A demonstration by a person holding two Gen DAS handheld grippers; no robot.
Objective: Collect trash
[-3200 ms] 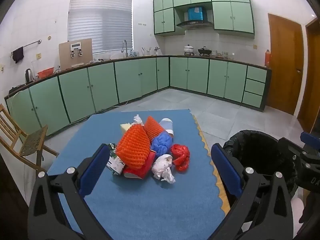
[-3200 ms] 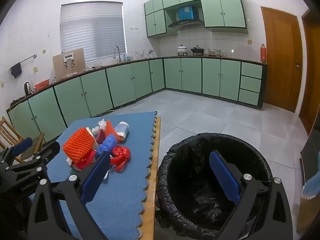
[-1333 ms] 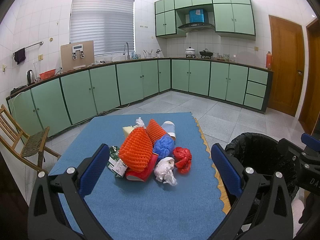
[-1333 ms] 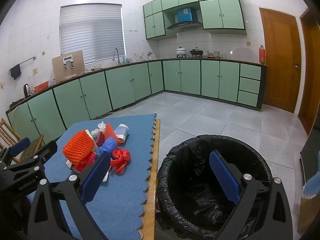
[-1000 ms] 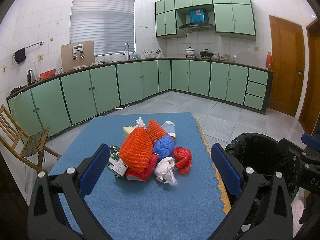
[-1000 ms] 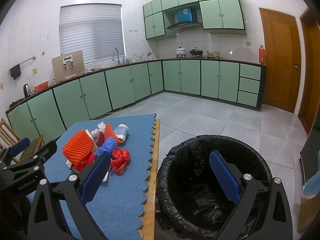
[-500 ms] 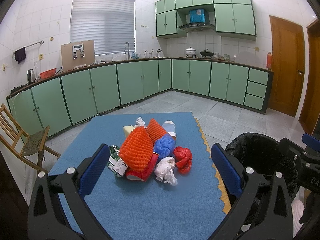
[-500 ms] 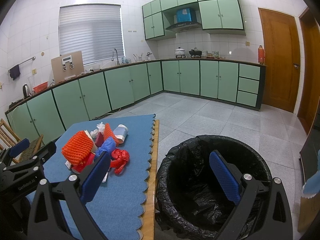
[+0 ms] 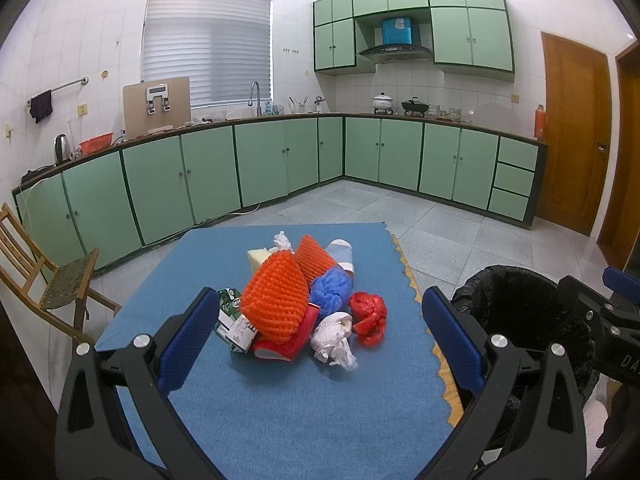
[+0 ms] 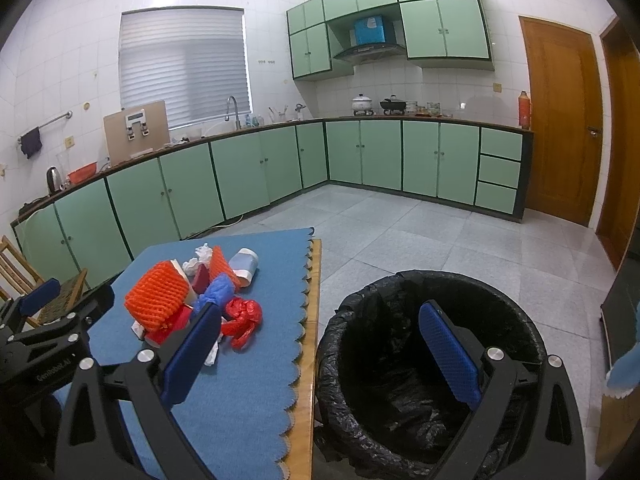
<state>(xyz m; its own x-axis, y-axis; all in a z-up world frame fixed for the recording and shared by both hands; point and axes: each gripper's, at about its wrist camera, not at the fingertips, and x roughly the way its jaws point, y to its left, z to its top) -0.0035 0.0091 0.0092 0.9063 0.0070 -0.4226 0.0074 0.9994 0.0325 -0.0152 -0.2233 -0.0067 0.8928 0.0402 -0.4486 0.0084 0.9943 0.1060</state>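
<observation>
Hovering left gripper [image 9: 320,336] spread wide, trash pile [image 9: 298,300] ahead, bin [image 10: 432,372] beside table [image 10: 256,408]

Green cabinets [image 9: 260,168] lined the tiled walls under a shuttered window [image 9: 206,44], with a wooden chair [image 9: 44,272] left and a brown door [image 9: 574,132] right.

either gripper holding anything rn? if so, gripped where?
Nothing held. Left gripper is open, short of the trash pile; right gripper is open and empty over the bin.
</observation>
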